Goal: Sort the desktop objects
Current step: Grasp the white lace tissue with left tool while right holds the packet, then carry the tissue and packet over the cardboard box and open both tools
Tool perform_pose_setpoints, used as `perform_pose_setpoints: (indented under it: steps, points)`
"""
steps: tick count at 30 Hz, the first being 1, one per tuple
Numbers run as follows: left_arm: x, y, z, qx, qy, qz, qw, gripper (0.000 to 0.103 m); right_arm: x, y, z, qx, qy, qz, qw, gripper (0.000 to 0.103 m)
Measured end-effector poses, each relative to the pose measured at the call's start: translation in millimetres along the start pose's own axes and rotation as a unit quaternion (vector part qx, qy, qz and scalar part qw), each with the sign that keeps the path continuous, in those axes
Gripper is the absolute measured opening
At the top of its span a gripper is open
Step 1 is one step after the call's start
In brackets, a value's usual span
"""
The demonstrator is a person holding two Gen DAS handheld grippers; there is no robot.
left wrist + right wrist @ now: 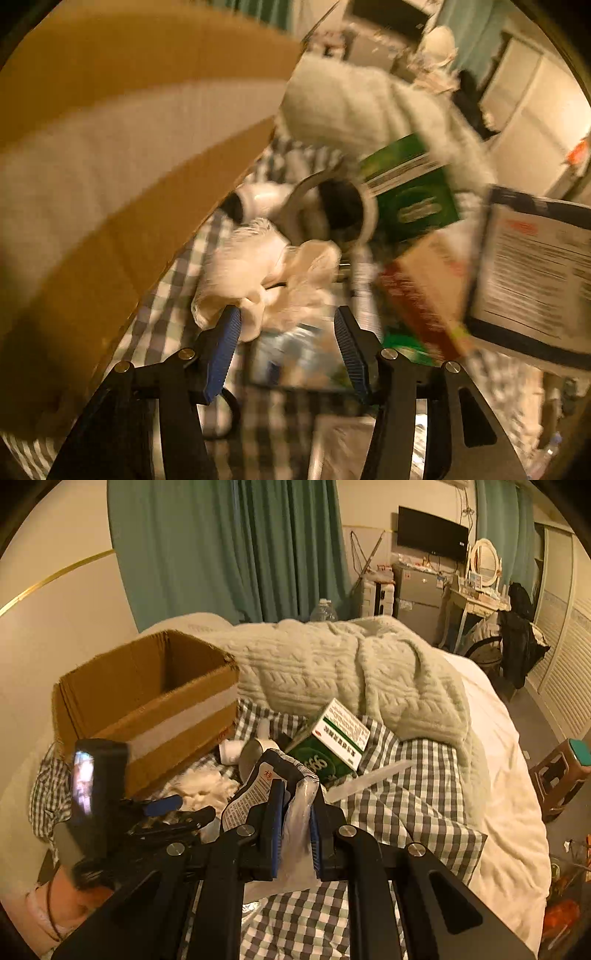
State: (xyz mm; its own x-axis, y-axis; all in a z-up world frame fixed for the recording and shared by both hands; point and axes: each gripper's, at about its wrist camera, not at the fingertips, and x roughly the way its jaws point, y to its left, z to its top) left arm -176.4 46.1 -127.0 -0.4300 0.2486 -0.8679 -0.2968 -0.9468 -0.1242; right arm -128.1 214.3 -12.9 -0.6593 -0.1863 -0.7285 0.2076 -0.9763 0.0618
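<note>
Pretty blurry through the left wrist camera, so hard to read much there. Left tool [288, 321] spread wide with nothing between the ribbed blue pads [225, 343], hovering just over a crumpled wad of white tissue [266, 273] on the checked cloth [173, 280]. Can't tell if the near pad actually touches the tissue or just overlaps it in view.

Right tool [295, 812] closed narrow on a crinkly plastic packet [258, 786], dark edged with a white printed label, held upright above the bed. Lower part of the packet hidden behind the tool, text too small to read.

One cardboard box [147, 701], open top, pale tape band across the front, sitting on the checked cloth at the left; cut off by the frame edge in the left view. One green carton [328, 746] tilted on its corner just beside the box. Beside it one metal cup [255, 757] on its side, and one white bottle [231, 751] lying down, half hidden behind the packet. One red and cream box [424, 291] only seen smeared in the left view.

Knitted pale blanket [351, 668], cable pattern, bunched up behind everything.
</note>
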Motion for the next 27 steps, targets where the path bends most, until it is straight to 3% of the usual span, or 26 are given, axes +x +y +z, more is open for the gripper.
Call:
perform_pose_setpoints:
  steps: [3,4,5,6,8,12,15,22,27]
  points:
    - [17,-4,6,0.011,0.003,0.026,0.9996,0.055,12,-9,-4,0.007,0.011,0.005,1.000,0.012]
    - [20,-5,8,0.012,0.005,0.029,0.9995,0.051,16,-11,-5,0.010,0.014,0.006,1.000,0.012]
    - [21,-5,9,0.013,0.005,0.031,0.9994,0.029,21,-14,-7,0.013,0.020,0.007,1.000,0.012]
    - [22,-5,10,0.014,0.006,0.033,0.9993,0.019,23,-16,-7,0.015,0.022,0.007,1.000,0.012]
    - [21,-6,8,0.021,0.004,0.034,0.9992,0.012,28,-21,-8,0.021,0.028,0.007,0.999,0.012]
    - [5,-2,5,0.022,-0.013,0.022,0.9994,0.009,25,-24,-9,0.026,0.025,0.006,0.999,0.012]
    - [-19,-4,5,0.015,-0.032,-0.014,0.9993,0.009,17,-22,-6,0.022,0.020,0.003,1.000,0.012]
    - [-105,-17,21,0.029,-0.104,-0.066,0.9920,0.009,-14,-7,12,0.007,-0.008,-0.004,1.000,0.012]
    - [-167,-2,46,0.022,-0.157,-0.070,0.9849,0.009,-46,10,40,-0.007,-0.042,-0.007,0.999,0.012]
